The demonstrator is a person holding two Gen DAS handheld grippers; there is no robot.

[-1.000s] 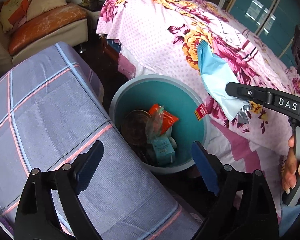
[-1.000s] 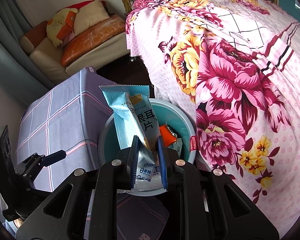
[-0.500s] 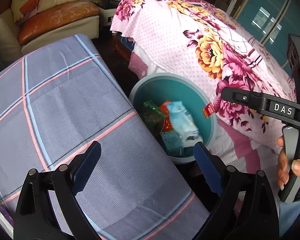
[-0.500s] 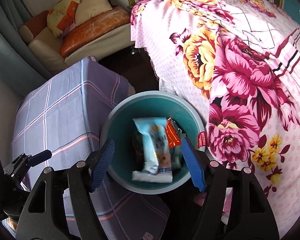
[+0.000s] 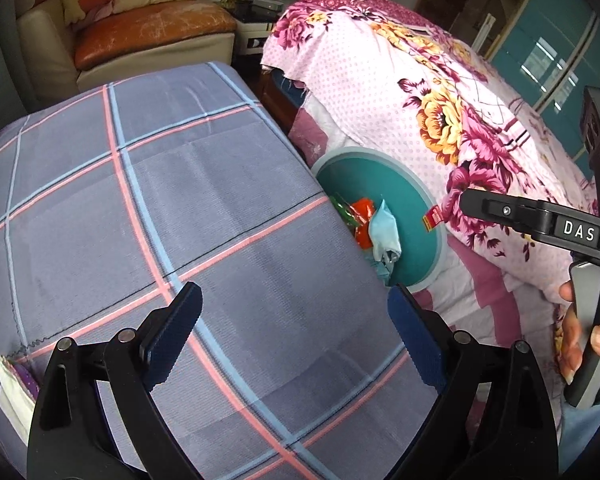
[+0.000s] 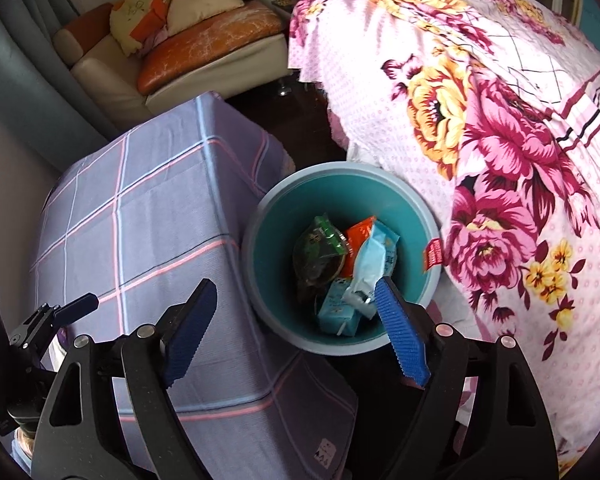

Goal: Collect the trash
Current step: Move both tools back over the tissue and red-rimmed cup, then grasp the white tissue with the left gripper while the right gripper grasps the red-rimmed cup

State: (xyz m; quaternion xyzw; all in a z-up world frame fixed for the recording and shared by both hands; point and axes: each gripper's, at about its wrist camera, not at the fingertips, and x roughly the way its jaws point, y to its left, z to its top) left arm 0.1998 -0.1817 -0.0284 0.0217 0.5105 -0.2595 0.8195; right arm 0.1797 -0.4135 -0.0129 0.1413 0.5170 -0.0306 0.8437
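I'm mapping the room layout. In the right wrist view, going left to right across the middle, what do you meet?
Checked grey-blue cloth → teal trash bin → red tag on its rim → floral pink bedspread.

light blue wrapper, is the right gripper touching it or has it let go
Apart. In the right wrist view the light blue wrapper lies inside the teal bin, and the right gripper, jaws opening, has nothing between its pads.
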